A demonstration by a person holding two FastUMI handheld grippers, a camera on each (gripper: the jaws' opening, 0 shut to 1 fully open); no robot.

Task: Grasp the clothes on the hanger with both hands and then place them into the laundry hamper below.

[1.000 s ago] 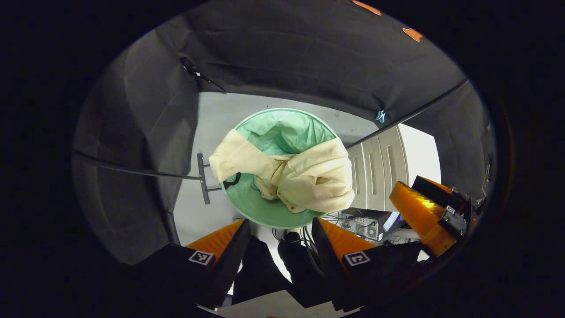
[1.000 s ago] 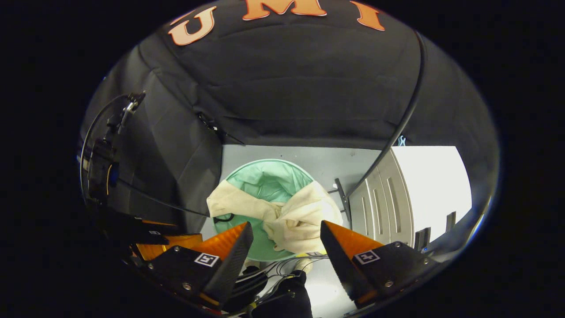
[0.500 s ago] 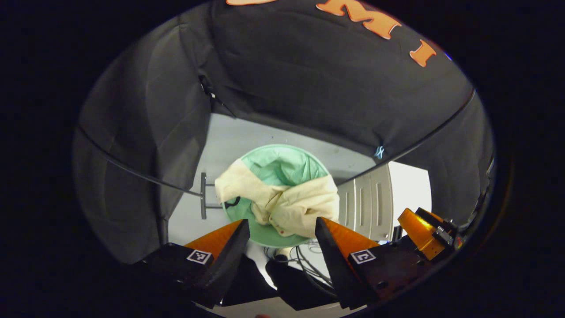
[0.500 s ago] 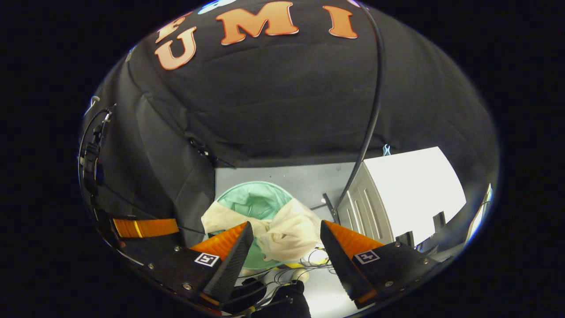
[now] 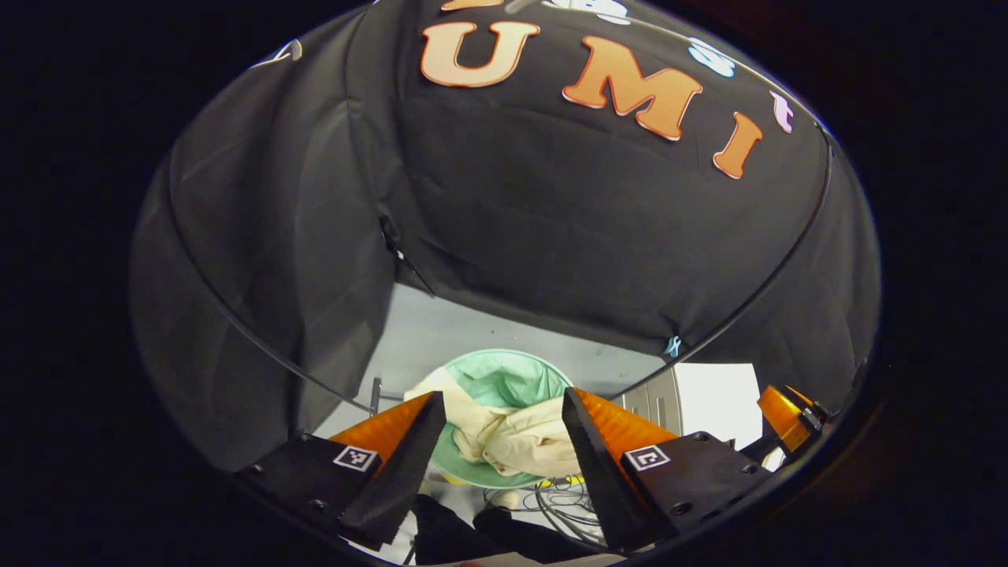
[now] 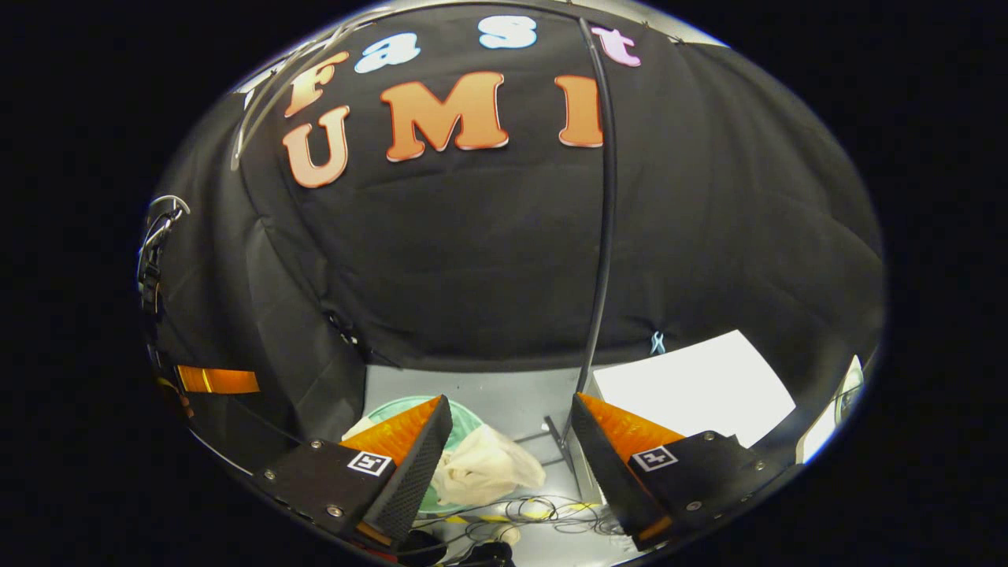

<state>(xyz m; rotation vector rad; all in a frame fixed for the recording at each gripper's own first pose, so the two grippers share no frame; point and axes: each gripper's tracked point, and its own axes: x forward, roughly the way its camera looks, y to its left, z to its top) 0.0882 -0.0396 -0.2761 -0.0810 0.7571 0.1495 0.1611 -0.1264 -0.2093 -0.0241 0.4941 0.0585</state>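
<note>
— What did the hamper [image 5: 471, 465] on the floor hold?
— The cream clothes [image 5: 516, 442], draped over its green rim.
— And the tools?
— Left tool [image 5: 499, 441] and right tool [image 6: 510, 445] both stood apart, holding nothing, above it.

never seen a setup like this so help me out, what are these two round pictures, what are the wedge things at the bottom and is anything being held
Each round picture comes from a fisheye camera riding on a hand-held tool: a person holds one pair of tongs in each hand. The wedges at the bottom are that tool's own two fingers.

In the left gripper view, the left tongs stand open with nothing between them. The right gripper view shows the right tongs open and empty too.

Both look down at a green laundry hamper on the grey floor. A cream garment lies draped in it and over its rim. Loose cables lie on the floor nearby, beside a white cabinet. Black cloth forms the booth's wall.
</note>
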